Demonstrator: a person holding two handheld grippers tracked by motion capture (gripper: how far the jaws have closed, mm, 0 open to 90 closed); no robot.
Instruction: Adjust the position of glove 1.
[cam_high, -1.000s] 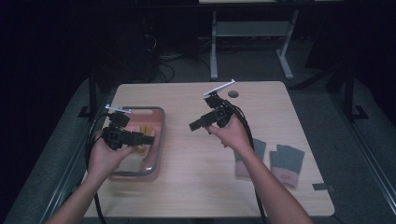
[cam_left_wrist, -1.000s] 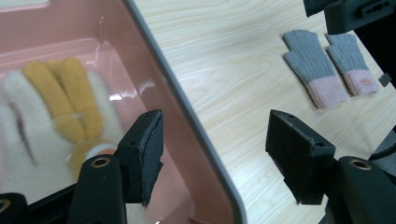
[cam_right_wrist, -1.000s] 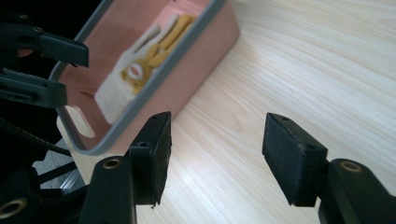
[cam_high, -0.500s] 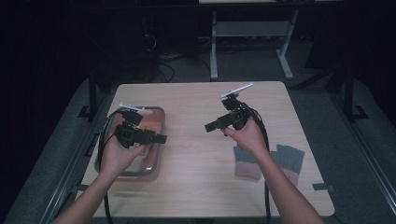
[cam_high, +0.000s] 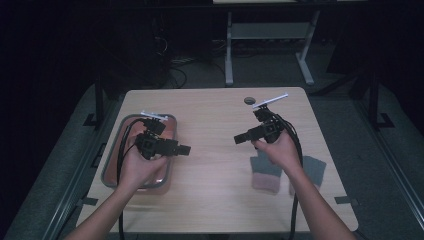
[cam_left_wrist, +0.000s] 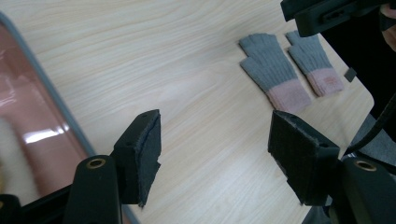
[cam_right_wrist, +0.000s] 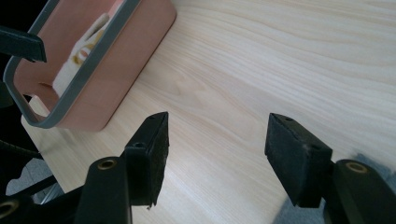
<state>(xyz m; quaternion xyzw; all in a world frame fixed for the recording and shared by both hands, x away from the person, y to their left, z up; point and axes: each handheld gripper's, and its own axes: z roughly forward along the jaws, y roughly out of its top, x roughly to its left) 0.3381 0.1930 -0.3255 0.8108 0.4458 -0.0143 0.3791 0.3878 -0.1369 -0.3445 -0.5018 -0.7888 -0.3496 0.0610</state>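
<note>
My left gripper (cam_high: 186, 149) is held at the right edge of a pink bin with a grey rim (cam_high: 135, 116), its tips out over bare wood. In the left gripper view its jaws (cam_left_wrist: 215, 140) stand open with nothing between them. My right gripper (cam_high: 239, 139) hovers over the table's middle right, pointing left. Its jaws (cam_right_wrist: 217, 140) are open and empty too. A pair of grey gloves with pink cuffs (cam_high: 265, 170) lies flat under the right hand, also seen as gloves (cam_left_wrist: 275, 70) beyond the left jaws. A white and yellow item (cam_right_wrist: 86, 51) lies inside the bin (cam_right_wrist: 135, 60).
A small dark round spot (cam_high: 249, 100) sits near the table's far edge. The light wooden tabletop (cam_high: 210, 200) ends close to the gloves on the right. A metal desk frame (cam_high: 270, 30) stands on the dark floor behind.
Both hands have moved to the right. The left gripper went from over the bin to its right edge. The right gripper went from the table's middle to above the gloves.
</note>
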